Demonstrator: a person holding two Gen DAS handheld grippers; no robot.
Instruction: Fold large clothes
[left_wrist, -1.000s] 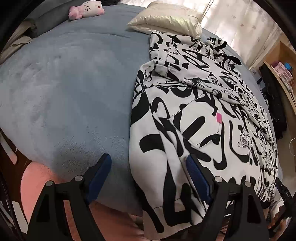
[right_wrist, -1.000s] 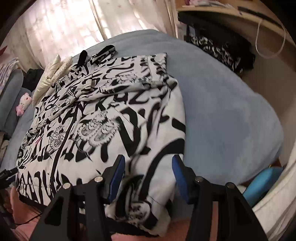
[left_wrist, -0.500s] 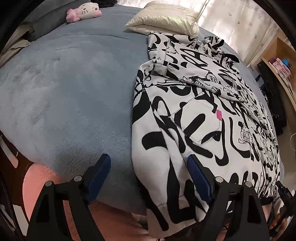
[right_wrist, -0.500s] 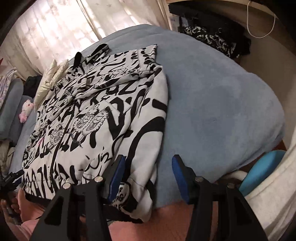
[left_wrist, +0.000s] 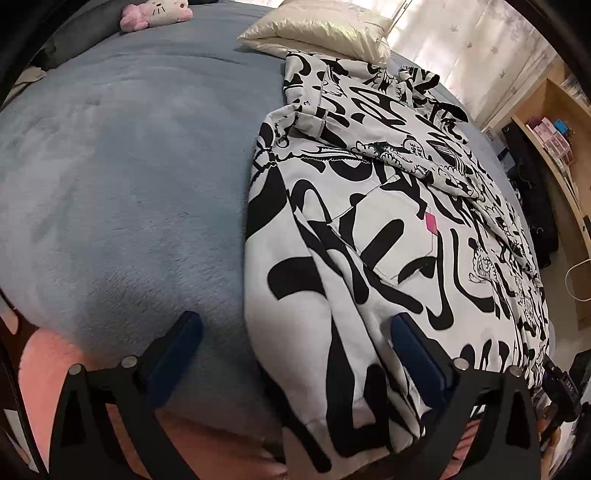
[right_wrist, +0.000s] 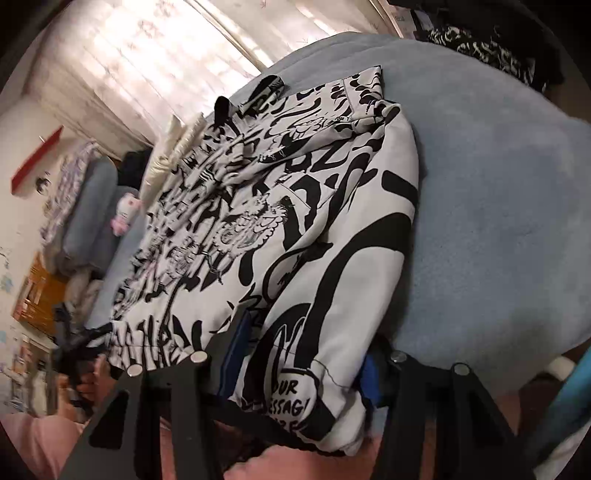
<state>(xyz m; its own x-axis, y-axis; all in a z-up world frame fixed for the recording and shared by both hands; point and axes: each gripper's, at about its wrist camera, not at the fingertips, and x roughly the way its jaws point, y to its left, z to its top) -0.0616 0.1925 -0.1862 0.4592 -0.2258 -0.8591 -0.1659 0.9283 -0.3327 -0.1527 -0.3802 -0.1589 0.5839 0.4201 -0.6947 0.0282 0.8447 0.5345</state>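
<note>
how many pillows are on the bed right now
1. A shiny cream satin pillow lies at the far end of the grey-blue plush bed cover, touching the black-and-white printed hoodie. Others may be hidden.

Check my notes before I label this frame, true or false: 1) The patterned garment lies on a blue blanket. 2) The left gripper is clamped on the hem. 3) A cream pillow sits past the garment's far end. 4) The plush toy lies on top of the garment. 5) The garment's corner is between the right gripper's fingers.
1) True: the black-and-white garment lies on the blue blanket.
2) False: the left gripper is open, its jaws have just widened, and its pads do not press the hem.
3) True: the cream pillow sits there.
4) False: the plush toy lies on the blanket, apart.
5) True: the corner lies between the fingers of the right gripper.
</note>
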